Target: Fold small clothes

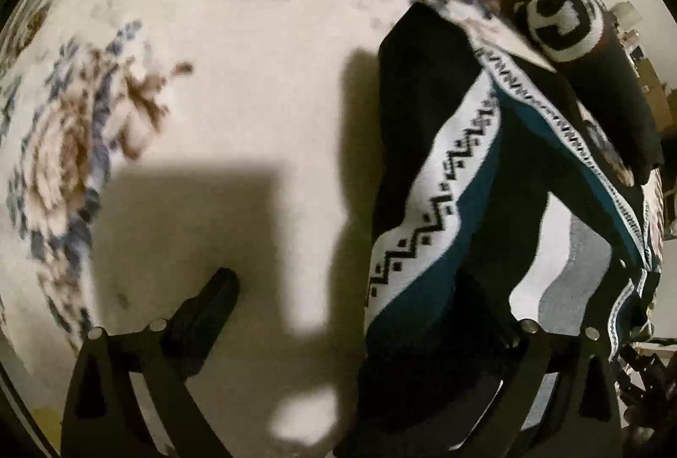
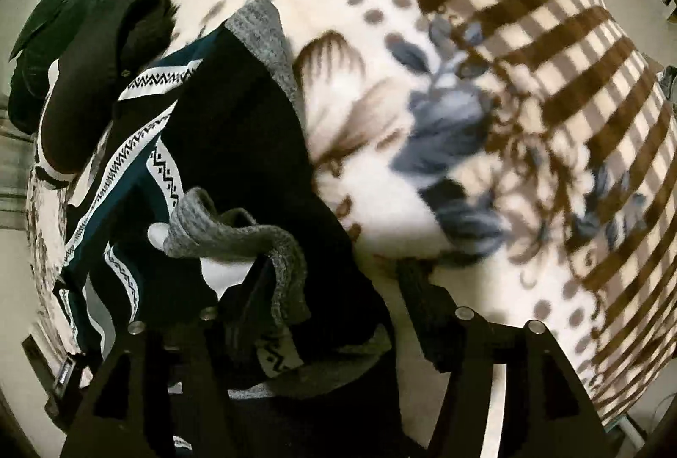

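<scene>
1. Down my left wrist view, the left claw is spread wide and pinching nothing. Its left finger sits over bare blanket. The right finger is lost under dark cloth, so I cannot tell whether it touches. The patterned garment, dark with teal and white zigzag bands, lies right of the claw's centre. Its long axis runs from the claw's right side up and away. A striped roll sits at its far end.

2. Through my right wrist view, the right claw is parted about halfway. A grey knit cuff is draped over its left finger. The right finger stands clear over the blanket. I read that as nothing squeezed, though the folds hide the inner pad. The garment spreads left and forward of this claw. More dark clothes are heaped at the far left.

3. My judgement: the garment lies between the two claws, lengthwise away from me. The right claw is nearer its cuff end. The next pinch depends on sliding each claw inward onto an edge.
</scene>
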`<state>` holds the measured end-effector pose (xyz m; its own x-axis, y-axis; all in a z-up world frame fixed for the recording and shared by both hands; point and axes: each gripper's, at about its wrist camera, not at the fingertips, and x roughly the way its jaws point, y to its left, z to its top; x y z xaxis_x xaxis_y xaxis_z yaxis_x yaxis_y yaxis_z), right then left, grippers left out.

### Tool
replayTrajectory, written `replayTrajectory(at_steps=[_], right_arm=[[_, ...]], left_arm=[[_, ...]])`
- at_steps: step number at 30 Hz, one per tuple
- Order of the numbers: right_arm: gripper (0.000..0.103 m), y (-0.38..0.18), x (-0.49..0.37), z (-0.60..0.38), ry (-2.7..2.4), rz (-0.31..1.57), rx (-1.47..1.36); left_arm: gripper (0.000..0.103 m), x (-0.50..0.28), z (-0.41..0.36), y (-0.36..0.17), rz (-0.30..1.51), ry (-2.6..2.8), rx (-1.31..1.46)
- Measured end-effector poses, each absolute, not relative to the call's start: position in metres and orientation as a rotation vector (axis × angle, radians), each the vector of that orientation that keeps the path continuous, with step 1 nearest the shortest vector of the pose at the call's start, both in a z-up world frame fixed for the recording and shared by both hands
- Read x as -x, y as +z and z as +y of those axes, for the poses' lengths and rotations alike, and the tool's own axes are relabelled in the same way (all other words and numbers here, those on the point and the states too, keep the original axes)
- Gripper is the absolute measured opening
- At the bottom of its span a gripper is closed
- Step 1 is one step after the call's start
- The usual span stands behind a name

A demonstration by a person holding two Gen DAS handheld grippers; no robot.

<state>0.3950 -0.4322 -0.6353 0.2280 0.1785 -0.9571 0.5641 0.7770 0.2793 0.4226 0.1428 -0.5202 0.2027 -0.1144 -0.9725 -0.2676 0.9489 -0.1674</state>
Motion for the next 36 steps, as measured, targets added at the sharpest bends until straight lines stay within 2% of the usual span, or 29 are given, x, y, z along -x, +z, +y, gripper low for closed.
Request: replayTrajectory(at_steps=[4,11,16,17,18,19,26,36], right_arm=[[0.065,-0.621,-0.38,-0.438,-0.294,1.317,-0.727],[0.065,-0.579,-0.359,-0.446,-0.263,1.125,-0.884],[0.065,-0.604,-0.382,-0.43,-0.197,1.222,-0.888],[0.058,-0.607,-0.386,-0.427,-0.188,1.225,-0.873],[0.031,-0.607,-0.386,-0.425,-0.196,1.226,-0.843],[0.016,-0.607,-0.387,-0.423,-0.216,1.228,-0.811],[0.014,-0.558,-0.363,-0.417,-0.263,1.112,-0.72],[0.014,-0.605,-0.349,-0.426,-0.332,1.246,-0.744]], left_arm=[[0.102,-0.414,0.152,-0.493,1.33,0.1,0.344],[0.102,-0.416,0.157,-0.47,1.278,0.11,0.319],[0.102,-0.433,0.14,-0.49,1.309,0.104,0.291],[0.102,-0.433,0.137,-0.492,1.311,0.103,0.282],[0.102,-0.433,0.132,-0.495,1.313,0.1,0.262],[0.102,-0.432,0.126,-0.498,1.315,0.102,0.221],[0.102,-0.428,0.114,-0.511,1.335,0.078,0.16],[0.102,-0.428,0.107,-0.499,1.317,0.046,0.127]])
